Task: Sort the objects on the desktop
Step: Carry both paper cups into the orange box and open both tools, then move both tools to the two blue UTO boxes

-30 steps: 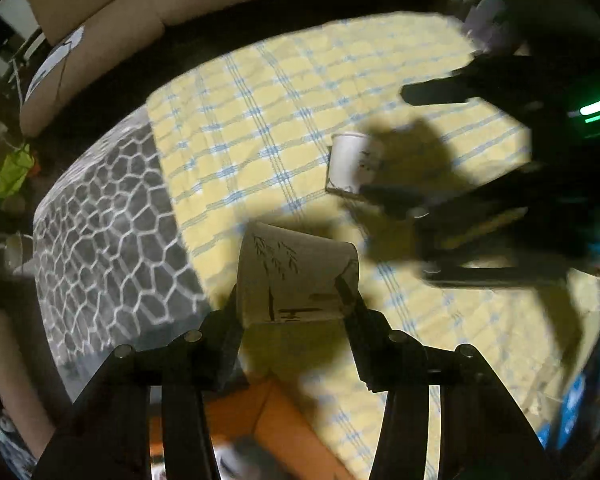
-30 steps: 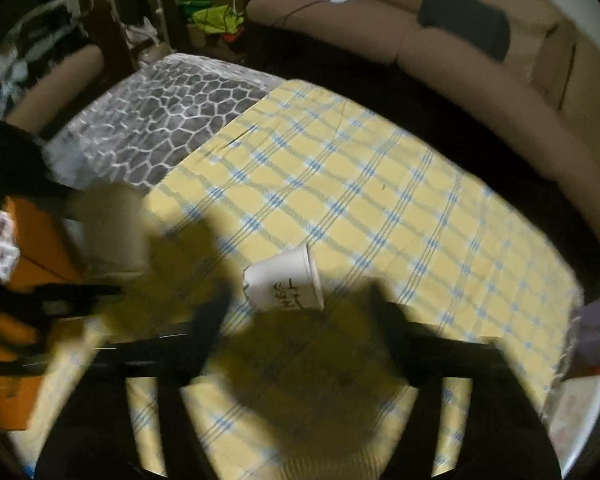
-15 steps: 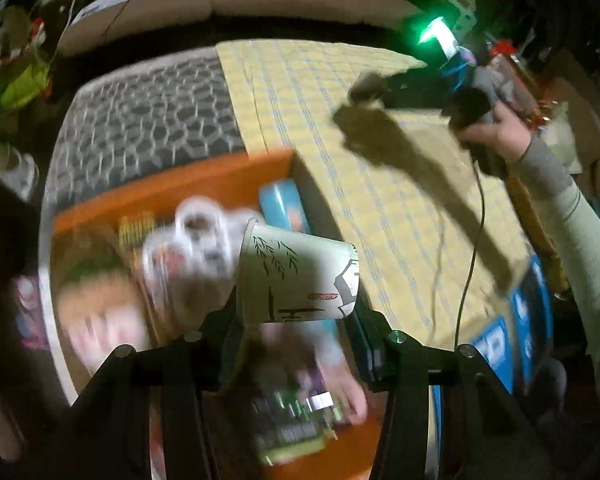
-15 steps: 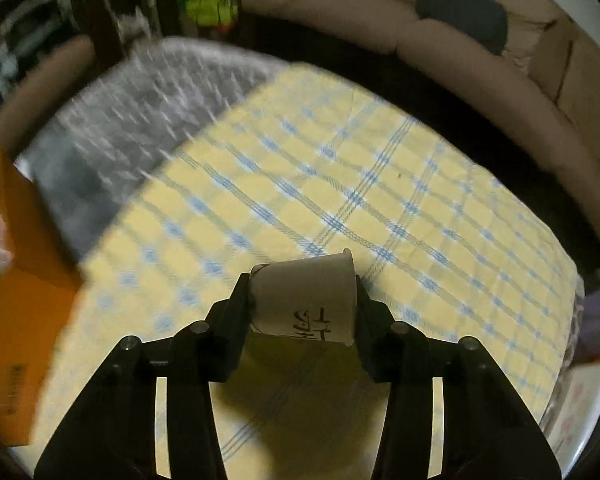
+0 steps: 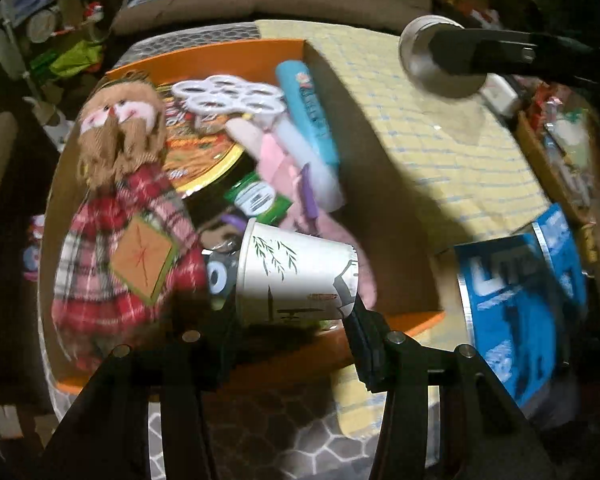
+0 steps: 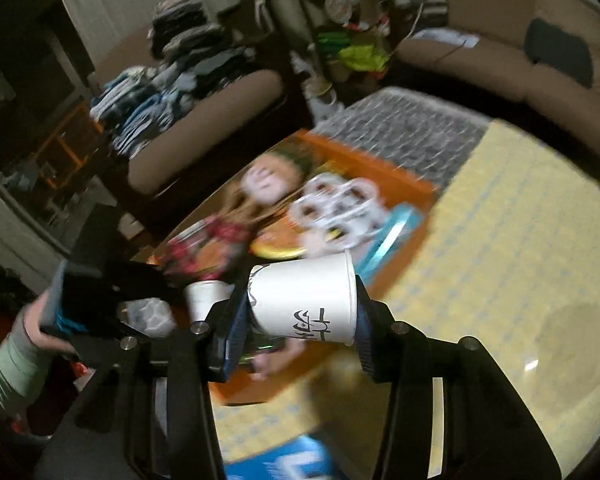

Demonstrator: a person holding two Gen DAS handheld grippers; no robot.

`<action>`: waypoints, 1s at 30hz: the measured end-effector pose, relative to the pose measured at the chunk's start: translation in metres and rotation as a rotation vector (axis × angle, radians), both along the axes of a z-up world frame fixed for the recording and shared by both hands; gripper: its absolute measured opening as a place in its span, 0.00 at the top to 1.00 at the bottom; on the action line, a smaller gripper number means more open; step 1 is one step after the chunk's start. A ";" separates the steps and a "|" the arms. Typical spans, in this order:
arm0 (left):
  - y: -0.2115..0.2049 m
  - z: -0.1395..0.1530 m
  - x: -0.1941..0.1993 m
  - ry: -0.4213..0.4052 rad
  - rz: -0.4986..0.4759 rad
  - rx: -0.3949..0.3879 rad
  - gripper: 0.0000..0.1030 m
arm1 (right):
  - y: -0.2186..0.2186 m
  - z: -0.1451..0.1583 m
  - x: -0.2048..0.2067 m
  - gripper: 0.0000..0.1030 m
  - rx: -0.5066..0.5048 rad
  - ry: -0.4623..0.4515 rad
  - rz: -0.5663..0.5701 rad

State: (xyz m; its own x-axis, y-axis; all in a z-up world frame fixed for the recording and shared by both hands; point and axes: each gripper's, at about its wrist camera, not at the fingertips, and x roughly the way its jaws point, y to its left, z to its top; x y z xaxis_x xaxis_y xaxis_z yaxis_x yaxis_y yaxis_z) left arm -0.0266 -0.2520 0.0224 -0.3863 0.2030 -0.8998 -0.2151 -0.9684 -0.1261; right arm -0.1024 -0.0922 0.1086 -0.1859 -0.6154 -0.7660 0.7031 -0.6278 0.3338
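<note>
Left wrist view: the left gripper (image 5: pixel 294 312) pinches a willow-printed paper cup (image 5: pixel 296 276) on its side over the near part of the orange box (image 5: pixel 204 50), already crowded with a doll (image 5: pixel 120 200) and packets.

Right wrist view: the right gripper (image 6: pixel 300 320) pinches a second paper cup (image 6: pixel 304 300), above the yellow-checked table (image 6: pixel 520 260) near the box's right edge. Neither cup is in the box yet.
</note>
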 end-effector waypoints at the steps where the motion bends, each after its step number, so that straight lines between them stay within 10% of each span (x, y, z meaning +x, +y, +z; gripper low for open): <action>1: -0.001 -0.003 -0.001 0.001 0.008 0.007 0.54 | -0.012 -0.007 0.005 0.58 -0.004 -0.019 -0.004; 7: 0.007 -0.009 0.007 0.035 0.041 0.063 0.49 | -0.046 -0.043 0.013 0.57 0.068 -0.071 -0.072; 10: 0.007 -0.009 0.008 0.044 0.072 0.098 0.15 | -0.044 -0.052 0.008 0.50 0.081 -0.117 -0.130; 13: 0.000 -0.005 0.016 0.069 0.103 0.115 0.14 | -0.029 -0.047 0.009 0.36 0.050 -0.124 -0.190; 30: 0.016 0.025 0.075 0.153 0.203 0.240 0.11 | 0.073 -0.010 0.104 0.33 -0.081 -0.001 -0.368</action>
